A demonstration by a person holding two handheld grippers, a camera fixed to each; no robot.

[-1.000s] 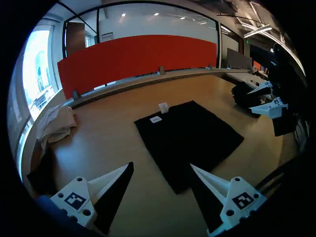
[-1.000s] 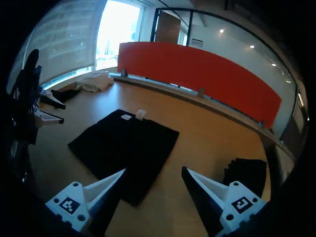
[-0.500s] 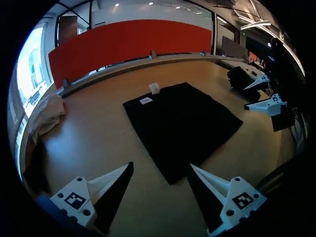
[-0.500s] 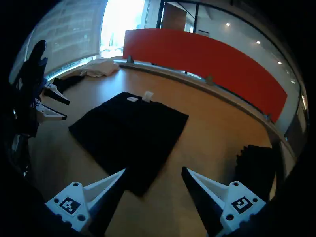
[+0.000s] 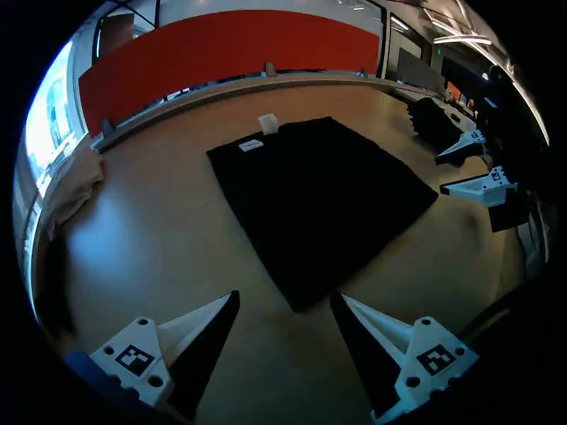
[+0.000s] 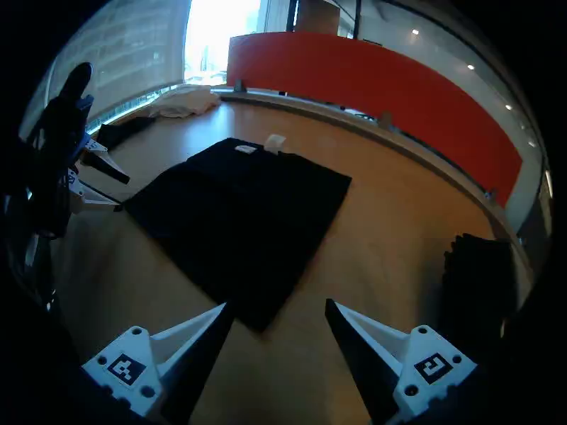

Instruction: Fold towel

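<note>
**Left gripper (image 5: pixel 283 294) and right gripper (image 6: pixel 278 304) gape over a flat black towel (image 5: pixel 319 191)**

Left gripper first: in the left gripper view its two white fingers stand wide apart and hold nothing. The towel's near corner lies in the gap between them, closer to the right-hand finger; whether any tip touches the cloth cannot be told. The right gripper is just as widely spread in the right gripper view, with nothing in its grasp. A different corner of the towel (image 6: pixel 241 205) sits between its fingertips.

Each tool also appears in the other's camera. In the right gripper view the left gripper (image 6: pixel 125 194) shows at the left edge, fingers parted, its lower tip right at the towel's side corner. In the left gripper view the right gripper (image 5: pixel 439 173) shows at the right edge, also parted, with its lower finger just beside the corner there.

The towel lies spread in a single flat sheet on a wooden table (image 5: pixel 163 234), turned so that its corners point toward the cameras. A small white label (image 5: pixel 250 145) rests on its far end, and a little white tag (image 5: pixel 268 124) stands up at the far edge.

Farther out, a heap of pale cloth (image 6: pixel 181 103) lies on the table well apart from the towel, below a bright window (image 6: pixel 212 35). A dark stack of folded cloth (image 6: pixel 475 276) sits on the opposite side. A long red partition (image 5: pixel 227 49) runs along the table's far edge.
</note>
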